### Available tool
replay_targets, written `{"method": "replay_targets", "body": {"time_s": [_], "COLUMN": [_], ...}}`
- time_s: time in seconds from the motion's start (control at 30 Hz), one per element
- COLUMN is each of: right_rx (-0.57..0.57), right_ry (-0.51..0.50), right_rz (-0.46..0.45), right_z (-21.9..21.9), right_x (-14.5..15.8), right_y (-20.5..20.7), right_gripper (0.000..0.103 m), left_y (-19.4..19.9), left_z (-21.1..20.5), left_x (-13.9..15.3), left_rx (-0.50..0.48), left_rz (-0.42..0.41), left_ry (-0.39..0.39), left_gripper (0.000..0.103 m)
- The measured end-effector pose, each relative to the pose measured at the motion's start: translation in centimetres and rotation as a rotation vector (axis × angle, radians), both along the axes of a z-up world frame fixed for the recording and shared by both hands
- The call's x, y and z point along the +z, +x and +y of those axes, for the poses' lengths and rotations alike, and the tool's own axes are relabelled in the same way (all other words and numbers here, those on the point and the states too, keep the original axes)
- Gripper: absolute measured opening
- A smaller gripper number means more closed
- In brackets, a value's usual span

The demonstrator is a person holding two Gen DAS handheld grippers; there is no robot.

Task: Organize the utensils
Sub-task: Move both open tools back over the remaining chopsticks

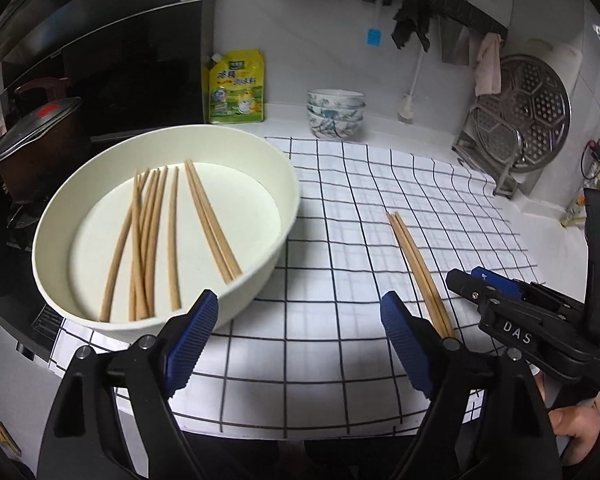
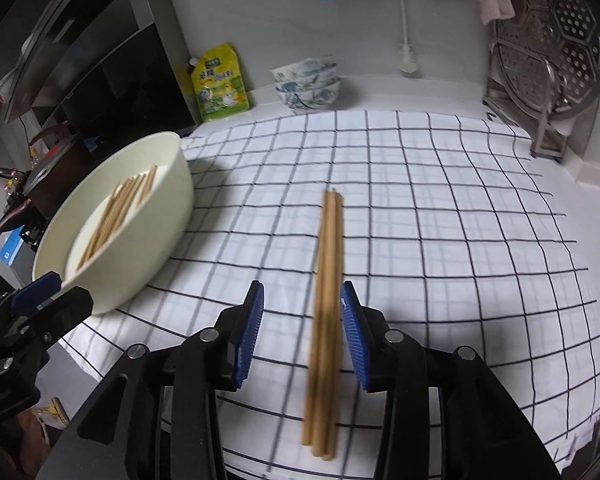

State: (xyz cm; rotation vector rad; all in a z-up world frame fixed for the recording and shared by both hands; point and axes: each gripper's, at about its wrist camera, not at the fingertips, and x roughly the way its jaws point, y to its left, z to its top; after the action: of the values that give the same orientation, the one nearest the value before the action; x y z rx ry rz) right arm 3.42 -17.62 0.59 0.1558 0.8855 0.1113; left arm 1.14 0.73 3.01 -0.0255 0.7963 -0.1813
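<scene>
Chopsticks bundle, tan wood (image 2: pixel 327 280), lying on white black-checked cloth (image 2: pixel 460 240) between blue ribbed pads (image 2: pixel 354 340) of right gripper (image 2: pixel 302 336); pads apart, not pressing, bundle released, image blurred. Left gripper (image 1: pixel 300 344) spread wide, nothing between pads. Cream round basin (image 1: pixel 260 152) at 10 o'clock, loose tan chopsticks (image 1: pixel 152 236) inside. Stacked patterned bowls (image 1: pixel 335 114) at 12 o'clock, yellow pouch (image 1: pixel 236 86) at 11, perforated steel steamer plate (image 1: pixel 528 112) at 2.
</scene>
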Motion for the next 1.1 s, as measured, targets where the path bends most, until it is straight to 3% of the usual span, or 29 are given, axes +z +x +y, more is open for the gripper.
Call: {"method": "replay_targets", "body": {"time_s": [0.4, 1.03, 1.1], "right_rx": [-0.007, 0.014, 0.026], "right_ry": [-0.064, -0.132, -0.150], "right_rz": [0.057, 0.057, 0.059], "right_z": [-1.7, -1.0, -0.7], "right_x": [-3.4, -4.5, -4.6], "right_y": [0.3, 0.5, 0.8], "right_gripper": [0.039, 0.039, 0.035], "left_y": [-0.5, 0.1, 0.3], "left_z": [-2.5, -3.4, -3.6], "left_x": [-0.8, -2.5, -2.8], "left_rx": [-0.028, -0.029, -0.030], "left_rz": [0.011, 0.053, 0.063], "left_ry": [0.009, 0.014, 0.011], "left_gripper": [0.084, 0.084, 0.084]}}
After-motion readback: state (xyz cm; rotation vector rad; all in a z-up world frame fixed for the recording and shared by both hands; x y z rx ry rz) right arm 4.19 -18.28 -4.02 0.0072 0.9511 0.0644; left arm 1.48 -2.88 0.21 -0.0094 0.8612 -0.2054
